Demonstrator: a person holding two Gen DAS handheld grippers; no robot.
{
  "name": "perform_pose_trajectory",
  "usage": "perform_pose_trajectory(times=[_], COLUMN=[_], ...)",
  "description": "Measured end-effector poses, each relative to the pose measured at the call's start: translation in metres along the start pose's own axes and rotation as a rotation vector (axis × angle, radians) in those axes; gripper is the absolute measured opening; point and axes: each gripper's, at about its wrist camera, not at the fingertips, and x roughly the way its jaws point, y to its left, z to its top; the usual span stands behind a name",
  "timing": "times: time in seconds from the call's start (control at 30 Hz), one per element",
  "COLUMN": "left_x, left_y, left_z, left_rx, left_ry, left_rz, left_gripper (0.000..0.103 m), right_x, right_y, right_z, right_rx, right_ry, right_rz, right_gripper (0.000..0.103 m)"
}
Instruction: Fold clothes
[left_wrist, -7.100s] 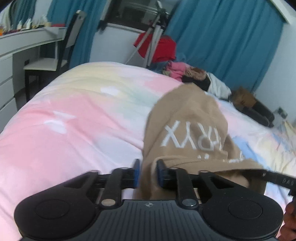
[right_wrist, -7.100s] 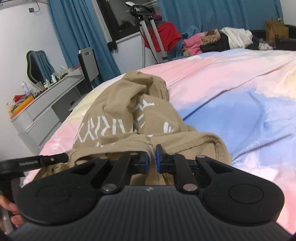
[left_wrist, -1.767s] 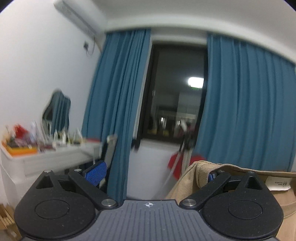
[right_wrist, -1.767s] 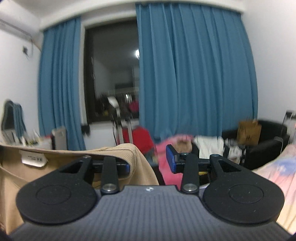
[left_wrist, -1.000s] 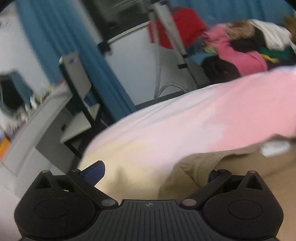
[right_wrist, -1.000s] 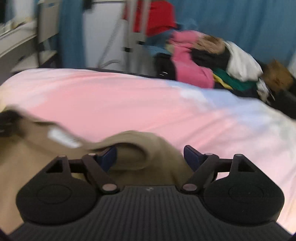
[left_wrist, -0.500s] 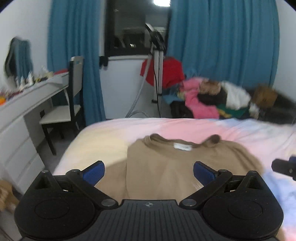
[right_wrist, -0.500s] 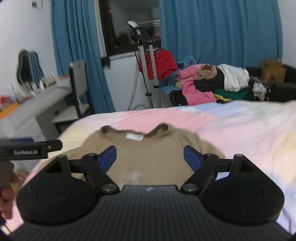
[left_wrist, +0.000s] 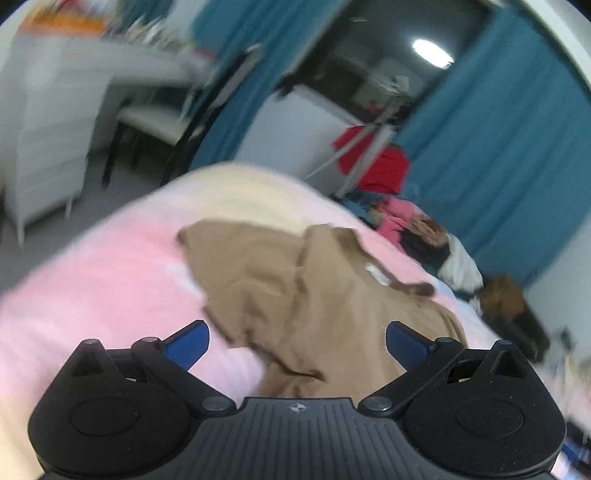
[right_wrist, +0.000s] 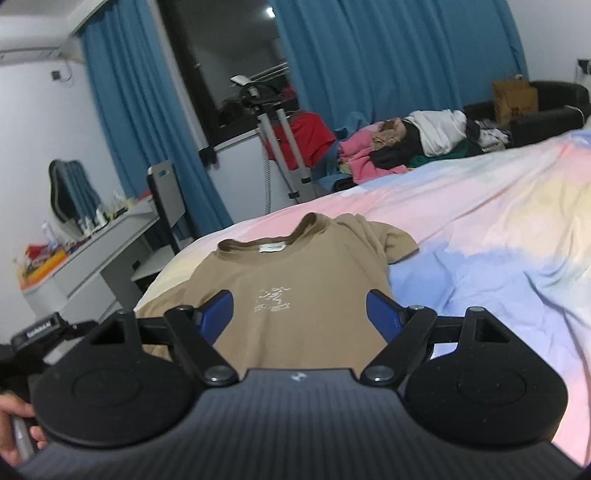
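Tan T-shirt (right_wrist: 295, 280) (soft knit, ribbed collar), flat on pastel bedspread (right_wrist: 480, 236)

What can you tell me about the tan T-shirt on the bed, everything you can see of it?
The tan T-shirt looks like soft cotton knit, with a ribbed crew collar, a white neck label and a small pale chest print. It lies spread on the pastel bedcover, collar away from the camera, its body fairly smooth, one short sleeve rumpled at the side. Neither hand-held gripper touches it.
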Motion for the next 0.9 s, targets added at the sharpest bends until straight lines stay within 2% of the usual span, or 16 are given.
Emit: perform_pose_trajectory(times=[0.07, 0.2, 0.3, 0.37, 0.47, 0.53, 0.57, 0.6, 0.73, 0.83, 0.9], left_x=[0.016, 0.042, 0.056, 0.069, 0.08, 0.089, 0.092, 0.091, 0.09, 0.091, 0.092], left_y=[0.025, 0.059, 0.062, 0.061, 0.061, 0.059, 0.057, 0.056, 0.054, 0.051, 0.045], left_z=[0.002, 0.002, 0.005, 0.007, 0.009, 0.009, 0.009, 0.011, 0.028, 0.063, 0.09], left_rx=[-0.108, -0.291, -0.276, -0.239, -0.206, -0.191, -0.177, -0.161, -0.117, -0.096, -0.038], left_ry=[0.016, 0.042, -0.023, -0.058, -0.088, -0.074, -0.07, -0.072, -0.111, -0.127, -0.146], left_rz=[0.004, -0.061, -0.078, -0.06, -0.042, -0.052, -0.048, -0.045, -0.014, 0.036, 0.09], left_gripper=[0.101, 0.098, 0.098, 0.095, 0.069, 0.042, 0.032, 0.014, 0.009, 0.008, 0.006], right_x=[0.009, 0.032, 0.051, 0.061, 0.072, 0.076, 0.077, 0.078, 0.073, 0.069, 0.068], right_y=[-0.008, -0.019, -0.021, -0.019, -0.018, -0.021, -0.022, -0.022, -0.014, -0.005, -0.006], right_z=[-0.004, -0.012, -0.018, -0.022, -0.027, -0.029, -0.03, -0.031, -0.028, -0.025, -0.025], right_rx=[0.021, 0.089, 0.117, 0.109, 0.102, 0.115, 0.129, 0.138, 0.094, 0.026, 0.005], right_ry=[0.011, 0.07, 0.109, 0.125, 0.151, 0.165, 0.174, 0.18, 0.162, 0.128, 0.123], right_rz=[-0.008, -0.001, 0.011, 0.014, 0.024, 0.023, 0.025, 0.027, 0.025, 0.007, -0.016], right_gripper=[0.081, 0.081, 0.081, 0.081, 0.081, 0.081, 0.081, 0.081, 0.081, 0.081, 0.081])
